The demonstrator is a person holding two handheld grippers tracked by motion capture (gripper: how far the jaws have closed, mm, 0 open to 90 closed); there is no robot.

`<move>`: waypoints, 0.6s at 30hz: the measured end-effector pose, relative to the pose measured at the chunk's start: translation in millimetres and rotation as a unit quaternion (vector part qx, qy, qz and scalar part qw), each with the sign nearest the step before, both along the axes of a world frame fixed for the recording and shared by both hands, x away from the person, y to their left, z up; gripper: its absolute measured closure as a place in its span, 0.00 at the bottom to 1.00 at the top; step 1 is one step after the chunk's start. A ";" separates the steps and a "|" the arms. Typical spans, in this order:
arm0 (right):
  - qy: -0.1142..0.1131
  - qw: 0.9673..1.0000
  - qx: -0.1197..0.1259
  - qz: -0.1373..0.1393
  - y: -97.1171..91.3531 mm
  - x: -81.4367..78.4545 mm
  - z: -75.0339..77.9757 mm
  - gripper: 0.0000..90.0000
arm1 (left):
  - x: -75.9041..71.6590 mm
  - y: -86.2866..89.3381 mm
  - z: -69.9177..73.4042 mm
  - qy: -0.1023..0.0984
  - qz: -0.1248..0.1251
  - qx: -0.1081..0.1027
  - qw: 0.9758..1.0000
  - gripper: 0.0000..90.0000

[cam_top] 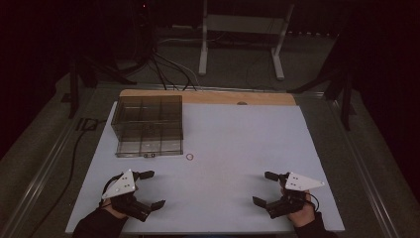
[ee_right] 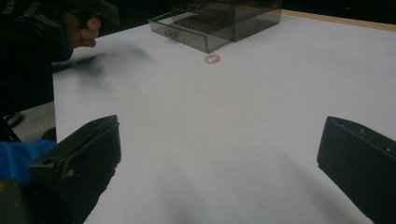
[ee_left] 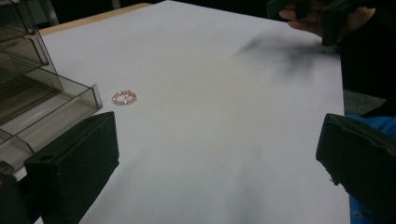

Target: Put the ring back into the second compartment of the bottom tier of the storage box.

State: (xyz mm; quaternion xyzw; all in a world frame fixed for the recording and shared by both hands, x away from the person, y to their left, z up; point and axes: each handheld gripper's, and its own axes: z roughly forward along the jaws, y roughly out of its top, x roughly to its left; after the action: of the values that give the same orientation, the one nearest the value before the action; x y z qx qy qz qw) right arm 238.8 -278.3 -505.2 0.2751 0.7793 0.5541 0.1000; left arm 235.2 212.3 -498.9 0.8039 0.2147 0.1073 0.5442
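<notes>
From above, we see the ring (cam_top: 189,157) as a faint speck, lying ahead of our left gripper (cam_top: 149,189) just beside the drawer box (cam_top: 147,124); our right gripper (cam_top: 263,188) sits well apart, and both grippers' jaws are spread wide. In the left gripper view, the ring (ee_left: 124,97) lies beyond the left jaw, bare table (ee_left: 224,121) between the jaws. In the right gripper view, the ring (ee_right: 212,59) lies far ahead, with the box (ee_right: 219,21) cut off at the top.

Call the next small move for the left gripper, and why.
Probably ease the left gripper forward and a little right toward the beaded ring. Its jaws stand wide open with nothing between them, and the ring lies loose on the white table, just off the front corner of the pulled-out drawer of the clear organizer box. The left gripper sits nearer to it than the right gripper.
</notes>
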 end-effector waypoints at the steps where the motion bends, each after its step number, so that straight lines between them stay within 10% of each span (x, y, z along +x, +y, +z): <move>1: -0.001 1.000 0.001 -0.002 -0.1 0.1 0.3 0.00 | 0.6 -0.3 0.4 0.001 0.001 -0.001 1.000 0.00; 18: -0.003 1.000 0.012 -0.017 -2.0 1.9 1.6 0.00 | 9.7 -12.6 12.6 -0.002 -0.012 0.000 1.000 0.00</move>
State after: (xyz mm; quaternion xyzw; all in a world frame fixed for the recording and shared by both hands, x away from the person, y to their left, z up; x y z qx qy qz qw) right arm 240.8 -280.3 -503.6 0.2872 0.7678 0.5623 0.1086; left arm 244.9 199.7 -486.3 0.8059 0.2043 0.1022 0.5462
